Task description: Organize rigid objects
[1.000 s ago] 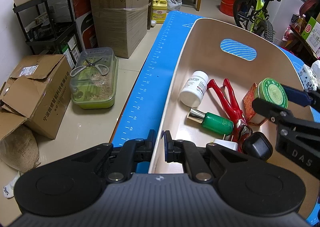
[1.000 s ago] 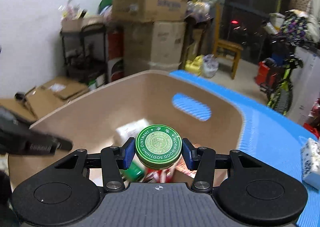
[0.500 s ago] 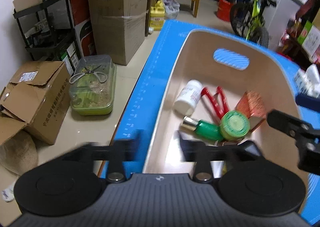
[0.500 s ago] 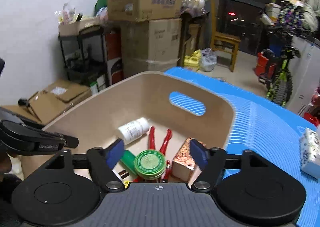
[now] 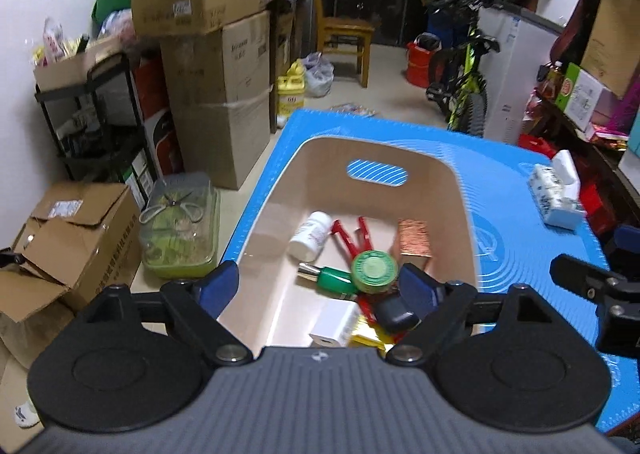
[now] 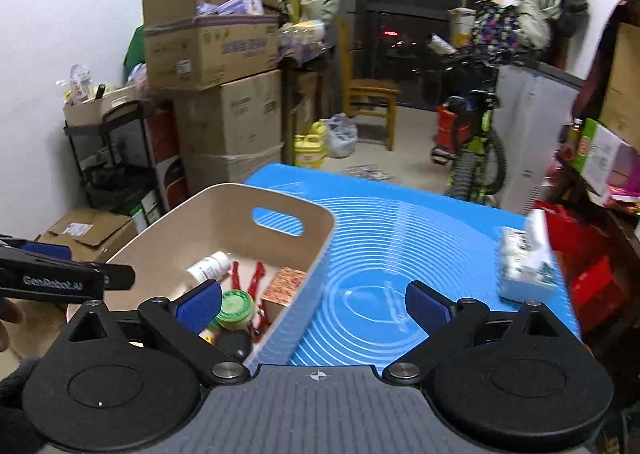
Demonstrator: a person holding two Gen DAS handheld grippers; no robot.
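The blue ringed mat [image 5: 500, 189] covers the surface, and on it sits the beige plastic bin with a slot handle [image 5: 452, 189], holding everything gathered so far. Off to the right on the mat lies a white-and-blue patterned tissue pack [image 6: 524, 266], well apart from the bin.

Left hand-held gripper [image 5: 318, 282] hangs above the bin's near end, jaws opening wide, nothing gripped between them. Right hand-held gripper [image 6: 314, 304] hangs over the bin's right wall and the mat, jaws opening wide too, nothing pinched.

Inside the bin: a copper-coloured rectangular box [image 5: 414, 237] by the right wall, red-handled pliers [image 5: 352, 234] in the middle, a white pill bottle [image 5: 311, 236] on its side to their left. The round green ointment tin [image 5: 374, 270] rests on the pile beside a green bottle with a silver cap [image 5: 330, 278]. Nearer lie a white charger block [image 5: 334, 324] and a small black case [image 5: 396, 316].
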